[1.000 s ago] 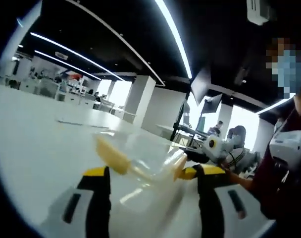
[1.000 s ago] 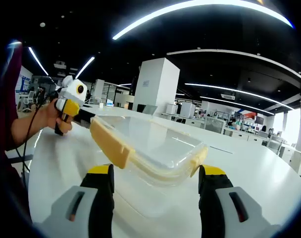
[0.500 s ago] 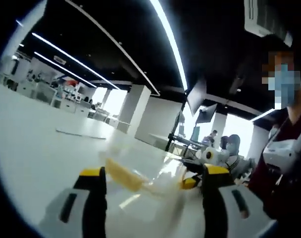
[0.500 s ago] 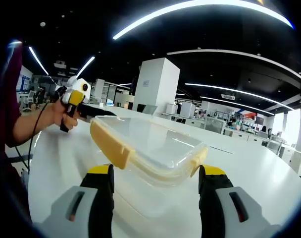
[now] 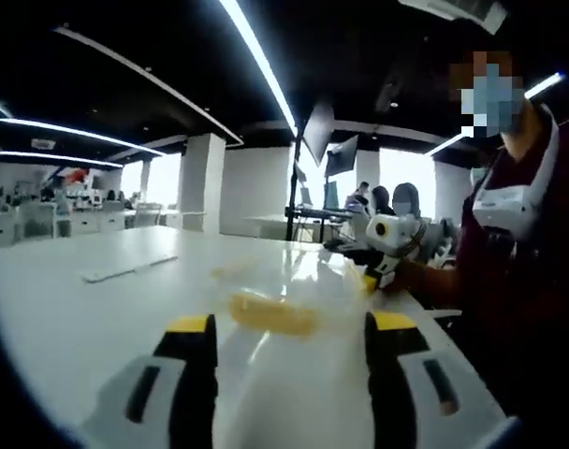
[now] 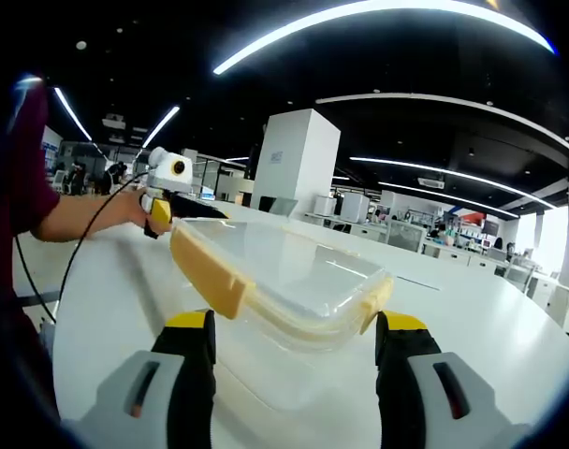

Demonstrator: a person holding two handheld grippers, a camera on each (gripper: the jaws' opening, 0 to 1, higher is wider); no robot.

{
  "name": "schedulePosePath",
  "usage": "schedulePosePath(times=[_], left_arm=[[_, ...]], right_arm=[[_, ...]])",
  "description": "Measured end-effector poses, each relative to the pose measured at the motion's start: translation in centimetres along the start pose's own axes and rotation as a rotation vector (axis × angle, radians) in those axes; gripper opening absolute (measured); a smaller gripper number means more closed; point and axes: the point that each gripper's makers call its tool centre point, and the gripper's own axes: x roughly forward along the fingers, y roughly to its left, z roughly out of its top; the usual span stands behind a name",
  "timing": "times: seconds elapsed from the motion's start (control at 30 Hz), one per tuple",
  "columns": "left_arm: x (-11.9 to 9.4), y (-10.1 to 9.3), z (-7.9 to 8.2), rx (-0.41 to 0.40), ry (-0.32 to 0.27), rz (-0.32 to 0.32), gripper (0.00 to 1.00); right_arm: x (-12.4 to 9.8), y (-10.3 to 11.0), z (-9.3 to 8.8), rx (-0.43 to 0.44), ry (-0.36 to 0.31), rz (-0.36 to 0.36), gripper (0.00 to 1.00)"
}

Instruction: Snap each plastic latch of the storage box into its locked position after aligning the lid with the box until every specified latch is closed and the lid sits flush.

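Two grippers hover released over the table (image 6: pixel 509 327): right gripper (image 6: pixel 295 329) straddles the box (image 6: pixel 284 281). Left gripper (image 5: pixel 289 332) faces a blurred latch (image 5: pixel 270 313).

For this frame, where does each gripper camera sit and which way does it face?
Left gripper view: rides the left gripper, low over the white table, facing a yellow latch, the person's torso and the right gripper.
Right gripper view: rides the right gripper, facing the clear storage box; forearm at left.
Shared: box, table, each other's gripper.
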Motion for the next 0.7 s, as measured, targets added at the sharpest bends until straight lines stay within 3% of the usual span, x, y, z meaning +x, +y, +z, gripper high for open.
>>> schedulePosePath(times=[0.17, 0.3, 0.43, 0.7], left_arm=[[0.11, 0.27, 0.17, 0.01, 0.009, -0.045, 0.62], [-0.12, 0.8, 0.2, 0.025, 0.012, -0.064, 0.48], [0.19, 0.75, 0.49, 0.006, 0.003, -0.088, 0.48], [0.54, 0.93, -0.02, 0.012, 0.058, -0.126, 0.47]], right_arm=[[-0.03, 0.01, -0.01, 0.001, 0.0, 0.0, 0.7], [-0.05, 0.03, 0.0, 0.002, 0.0, 0.0, 0.71], [-0.04, 0.04, 0.01, 0.002, 0.0, 0.0, 0.71], [-0.01, 0.04, 0.03, 0.002, 0.0, 0.0, 0.71]])
